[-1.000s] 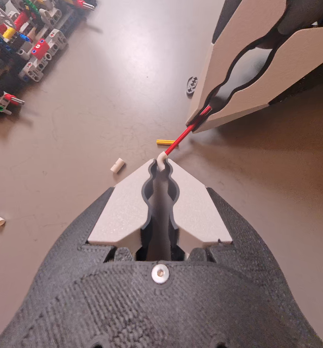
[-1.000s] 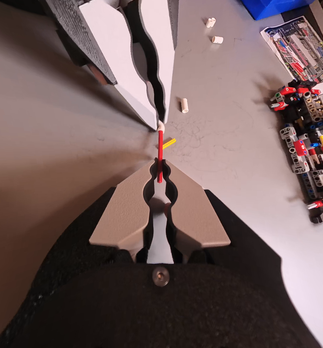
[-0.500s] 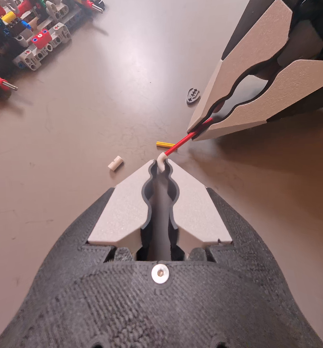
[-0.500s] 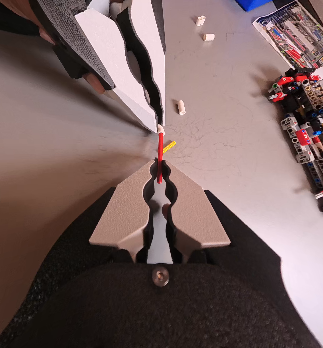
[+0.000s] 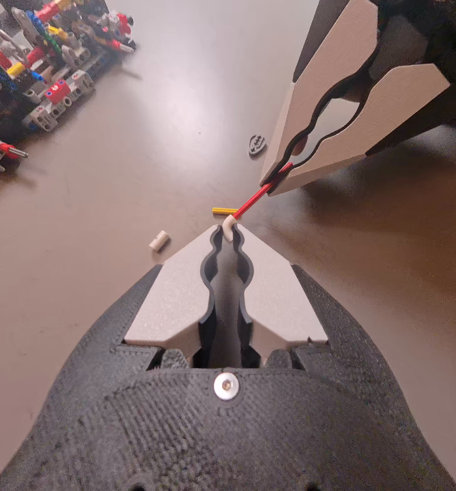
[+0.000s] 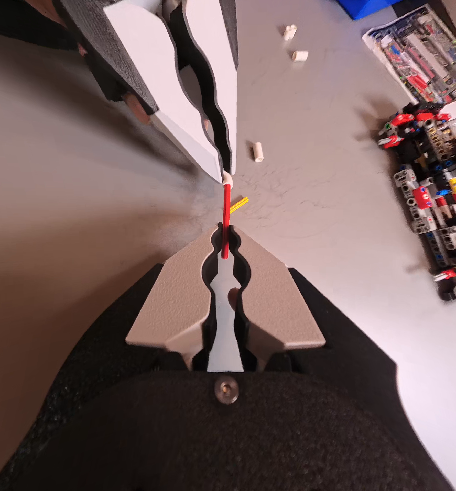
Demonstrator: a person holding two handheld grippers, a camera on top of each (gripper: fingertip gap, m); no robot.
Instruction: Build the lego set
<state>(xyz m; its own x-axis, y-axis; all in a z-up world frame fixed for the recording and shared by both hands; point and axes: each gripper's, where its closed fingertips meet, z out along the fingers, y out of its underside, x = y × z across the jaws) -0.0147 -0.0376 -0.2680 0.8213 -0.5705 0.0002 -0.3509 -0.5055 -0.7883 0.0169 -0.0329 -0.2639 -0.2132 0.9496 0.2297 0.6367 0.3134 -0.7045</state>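
Your left gripper [image 5: 228, 229] pinches small white plastic sleeve [image 5: 228, 225]; right gripper [image 6: 224, 231] clamps thin red plastic axle [image 6: 226, 210]. Axle tip meets sleeve, seemingly seated, above table [image 5: 141, 172].

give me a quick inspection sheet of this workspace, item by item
surface: grey-brown table, faint scuff marks
job's things: red rod with its tip in a white elbow piece, both held above the table
clutter: yellow rod, white sleeves, dark round part, brick-built model, printed booklet
grippers: left gripper clamps the elbow; right gripper clamps the red rod
cables: nothing seen
surroundings: blue bin corner
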